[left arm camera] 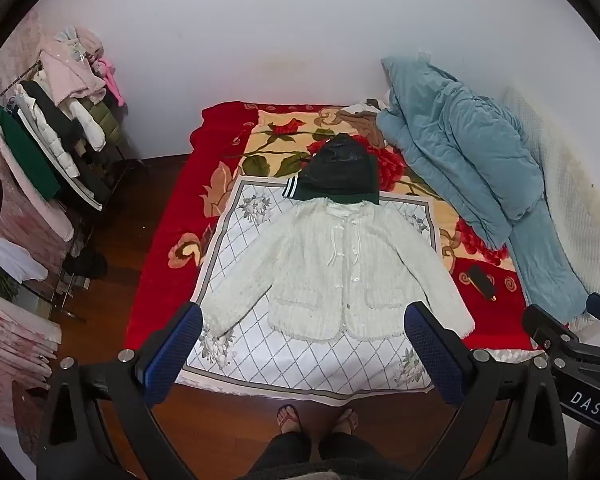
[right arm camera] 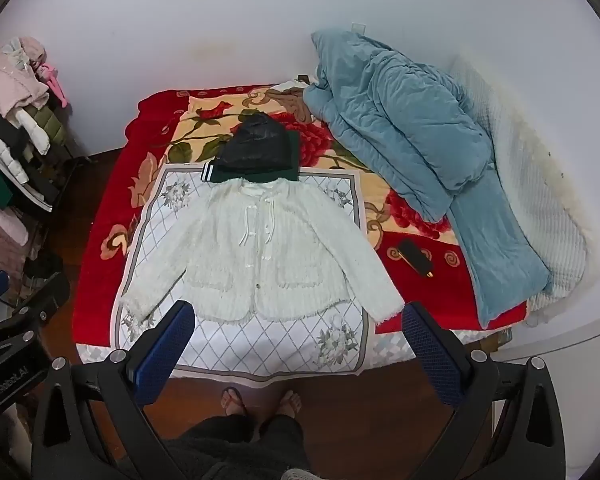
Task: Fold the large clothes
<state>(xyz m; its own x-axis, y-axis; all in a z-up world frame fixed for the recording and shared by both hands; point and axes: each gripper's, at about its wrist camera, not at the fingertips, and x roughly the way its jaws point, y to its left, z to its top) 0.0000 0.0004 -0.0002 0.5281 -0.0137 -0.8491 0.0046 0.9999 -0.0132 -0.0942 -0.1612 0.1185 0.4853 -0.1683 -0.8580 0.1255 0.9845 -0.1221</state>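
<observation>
A white fuzzy jacket [left arm camera: 332, 268] lay flat, sleeves spread, on a diamond-patterned sheet [left arm camera: 300, 360] near the bed's foot edge. Left gripper [left arm camera: 304, 336] and right gripper [right arm camera: 298, 334] hovered above, both wide, holding nothing.

White fuzzy jacket [left arm camera: 336, 268], red floral blanket [left arm camera: 164, 216], blue quilt [left arm camera: 460, 156]

Fuzzy white cardigan [left arm camera: 332, 268] spread flat, front up, sleeves out, on white diamond-patterned cloth [left arm camera: 300, 360].
</observation>
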